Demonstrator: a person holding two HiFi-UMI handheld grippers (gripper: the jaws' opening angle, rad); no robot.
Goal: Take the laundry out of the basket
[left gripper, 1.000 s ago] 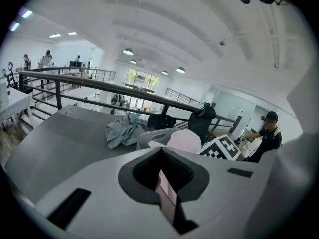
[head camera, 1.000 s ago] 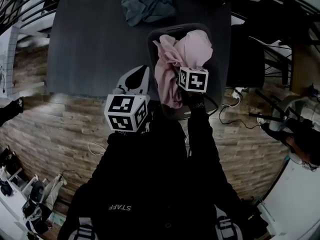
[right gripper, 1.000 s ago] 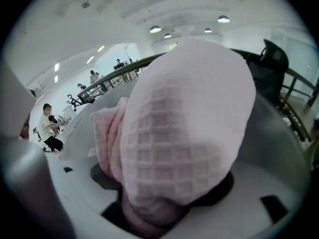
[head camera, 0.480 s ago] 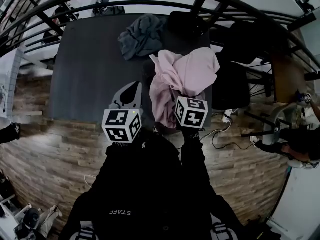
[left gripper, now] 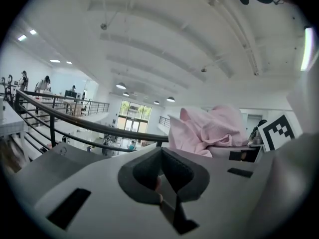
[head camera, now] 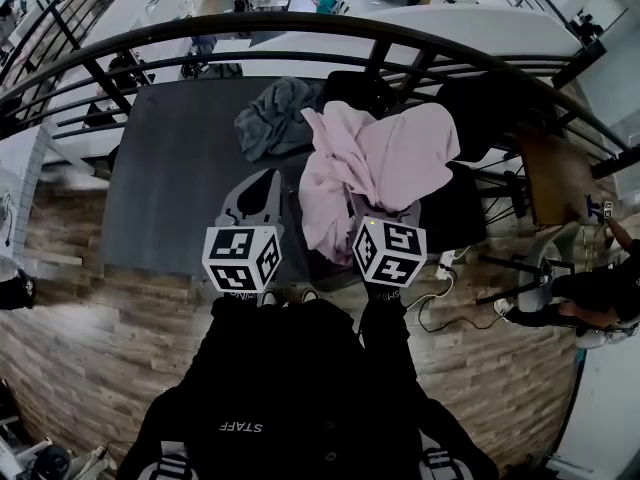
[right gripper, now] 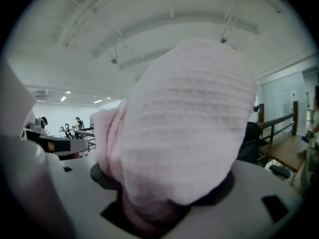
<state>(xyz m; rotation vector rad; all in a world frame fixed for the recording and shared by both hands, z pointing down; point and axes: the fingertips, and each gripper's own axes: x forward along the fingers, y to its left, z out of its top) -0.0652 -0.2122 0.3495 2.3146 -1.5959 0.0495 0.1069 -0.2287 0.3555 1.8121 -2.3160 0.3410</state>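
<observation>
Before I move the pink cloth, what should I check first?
1. Grip: the right gripper is shut on the pink cloth, with cloth bunched between its jaws. Ok.
2. Cloth clear of the basket: the hanging cloth hides the basket. Cannot tell.
3. Spare gripper: the left gripper is shut with nothing in it. Ok.
4. Landing spot: the dark table has a bare part on its left side. Ok.
5. Other laundry: the grey cloth lies on the table's far side, apart from that bare part. Ok.
</observation>
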